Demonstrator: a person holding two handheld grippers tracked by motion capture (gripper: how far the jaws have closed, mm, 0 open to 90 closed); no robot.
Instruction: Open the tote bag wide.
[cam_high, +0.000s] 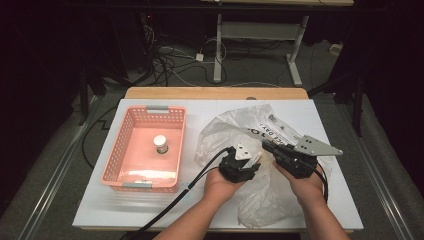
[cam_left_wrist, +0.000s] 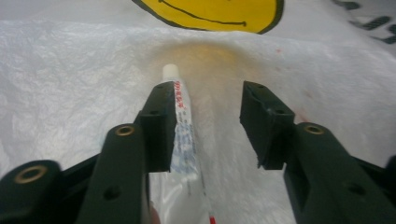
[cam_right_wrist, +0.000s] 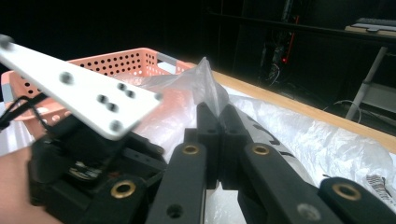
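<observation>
Two forearms are coming in from the near edge of the worktop (cam_high: 100, 210), both angling up toward the centre-right, hands side by side w/ palms wrapped round the gripper bodies.

Left gripper (cam_high: 246, 161) is sitting just left of the right one, pointing far-right and down into the plastic bag (cam_high: 260, 195). Its jaws are standing apart, no squeeze on anything. In the left gripper view (cam_left_wrist: 208, 123) a small tube (cam_left_wrist: 183, 135) w/ a white cap is lying against the inner face of one jaw, the other jaw well clear of it. The tube is resting on the bag's white film, cap pointing away, w/ a yellow smiley print (cam_left_wrist: 215, 11) beyond it.

Right gripper (cam_high: 272, 148) is being held a bit higher, grey plate on top, jaws pointing left toward the left gripper. In the right gripper view (cam_right_wrist: 218, 123) the jaws are pressed together, pinching a peak of bag film and lifting it up.

Bag is spreading crumpled over the right half of the worktop, from near edge to far.

Further left, well apart from both hands: pink basket (cam_high: 125, 145), w/ a small white-capped jar (cam_high: 160, 144) standing upright inside.
</observation>
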